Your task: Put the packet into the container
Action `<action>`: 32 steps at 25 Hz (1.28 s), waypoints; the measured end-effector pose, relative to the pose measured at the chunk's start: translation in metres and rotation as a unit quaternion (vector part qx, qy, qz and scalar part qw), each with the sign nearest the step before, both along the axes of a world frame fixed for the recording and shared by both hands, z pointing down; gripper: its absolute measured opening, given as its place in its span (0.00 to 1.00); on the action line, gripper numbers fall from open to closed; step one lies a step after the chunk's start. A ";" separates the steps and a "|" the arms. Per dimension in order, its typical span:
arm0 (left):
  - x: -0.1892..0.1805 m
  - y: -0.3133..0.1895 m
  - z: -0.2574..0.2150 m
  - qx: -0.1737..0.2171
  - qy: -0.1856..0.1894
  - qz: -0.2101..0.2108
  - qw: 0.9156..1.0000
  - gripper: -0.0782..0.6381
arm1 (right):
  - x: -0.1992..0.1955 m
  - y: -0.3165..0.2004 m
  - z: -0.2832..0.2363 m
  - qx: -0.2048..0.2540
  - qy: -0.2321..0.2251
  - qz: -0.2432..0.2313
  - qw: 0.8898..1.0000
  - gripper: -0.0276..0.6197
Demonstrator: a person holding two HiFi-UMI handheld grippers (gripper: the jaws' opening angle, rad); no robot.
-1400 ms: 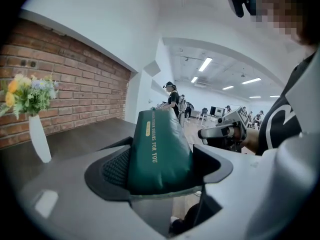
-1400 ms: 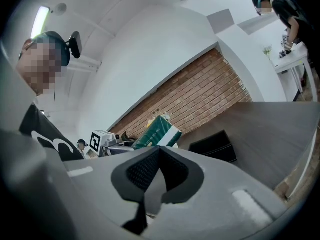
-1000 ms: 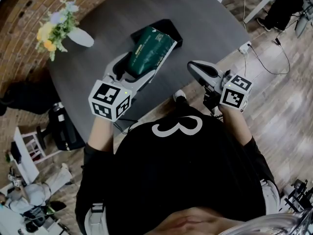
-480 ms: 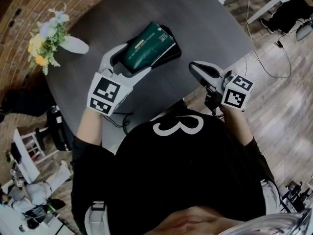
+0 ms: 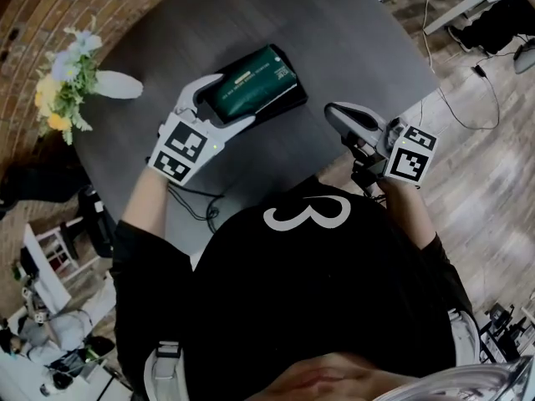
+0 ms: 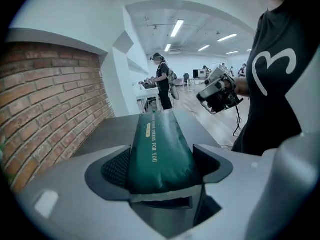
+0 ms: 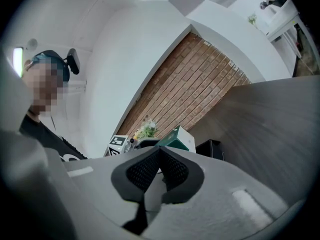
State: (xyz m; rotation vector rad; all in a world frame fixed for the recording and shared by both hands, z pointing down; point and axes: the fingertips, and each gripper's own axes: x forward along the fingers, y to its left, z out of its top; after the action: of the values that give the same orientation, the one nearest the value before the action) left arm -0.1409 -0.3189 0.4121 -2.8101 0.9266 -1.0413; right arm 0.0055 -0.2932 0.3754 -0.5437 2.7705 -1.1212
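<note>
The left gripper (image 5: 231,100) is clamped on a dark green, glossy, pillow-shaped packet (image 5: 251,82). In the left gripper view its 2 black mesh pads press the packet's near end from either side, and the soft film bulges up between them. The packet is long and plump, with a flat sealed seam at the gripped end. A small gold label and 1 line of gold lettering run along its upper face, and only the words "FOR YOU" can be read.

In the head view the packet lies lengthwise over a shallow black rectangular container (image 5: 294,98). It covers most of it, so only the container's right and near rims show. The far end of the packet points toward the table's far edge. Whether its underside rests on the container's floor cannot be told.

The container sits on a round dark grey table (image 5: 351,32), nearer the person's edge than the far one. Well apart from it, at the table's left edge, a white vase (image 5: 117,84) lies tipped on its side with yellow and pale flowers (image 5: 58,90) spilling out over the edge.

The right gripper (image 5: 336,114) hangs at the table's near right edge, clear of the container. Its jaws are pressed together with nothing between them.
</note>
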 end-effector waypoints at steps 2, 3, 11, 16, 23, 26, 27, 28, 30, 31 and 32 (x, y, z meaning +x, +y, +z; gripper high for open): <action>0.000 -0.003 0.012 -0.010 -0.012 0.006 1.000 0.68 | 0.003 -0.004 0.002 -0.007 -0.008 0.001 1.000 0.05; 0.000 -0.004 0.018 -0.014 -0.017 0.008 1.000 0.68 | 0.004 -0.005 0.003 -0.010 -0.011 0.002 1.000 0.05; 0.011 -0.012 0.057 -0.045 -0.045 0.050 0.997 0.68 | 0.009 -0.021 0.016 -0.025 0.001 0.006 1.000 0.05; 0.014 -0.016 0.077 -0.066 -0.062 0.068 0.994 0.68 | 0.011 -0.028 0.021 -0.029 0.002 0.007 1.000 0.05; 0.016 -0.019 0.092 -0.095 -0.058 0.068 0.991 0.68 | 0.014 -0.031 0.030 -0.042 0.006 0.006 0.999 0.05; 0.015 -0.021 0.095 -0.108 -0.046 0.065 0.991 0.68 | 0.013 -0.032 0.031 -0.044 0.006 0.006 0.999 0.05; 0.015 -0.021 0.096 -0.111 -0.043 0.063 0.991 0.68 | 0.013 -0.032 0.031 -0.045 0.006 0.006 0.999 0.05; 0.015 -0.022 0.097 -0.115 -0.041 0.062 0.991 0.68 | 0.014 -0.031 0.032 -0.045 0.007 0.006 0.999 0.05; 0.013 -0.023 0.099 -0.123 -0.041 0.058 0.990 0.69 | 0.014 -0.030 0.033 -0.045 0.006 0.006 0.999 0.05; 0.013 -0.023 0.100 -0.127 -0.042 0.056 0.989 0.69 | 0.014 -0.029 0.033 -0.045 0.006 0.006 0.999 0.05; 0.013 -0.024 0.101 -0.128 -0.044 0.055 0.989 0.69 | 0.014 -0.029 0.032 -0.045 0.006 0.006 0.999 0.05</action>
State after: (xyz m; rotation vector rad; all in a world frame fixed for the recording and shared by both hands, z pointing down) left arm -0.1283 -0.3425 0.5130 -2.9437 0.6656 -1.3443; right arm 0.0191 -0.3218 0.4078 -0.5789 2.7330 -1.2500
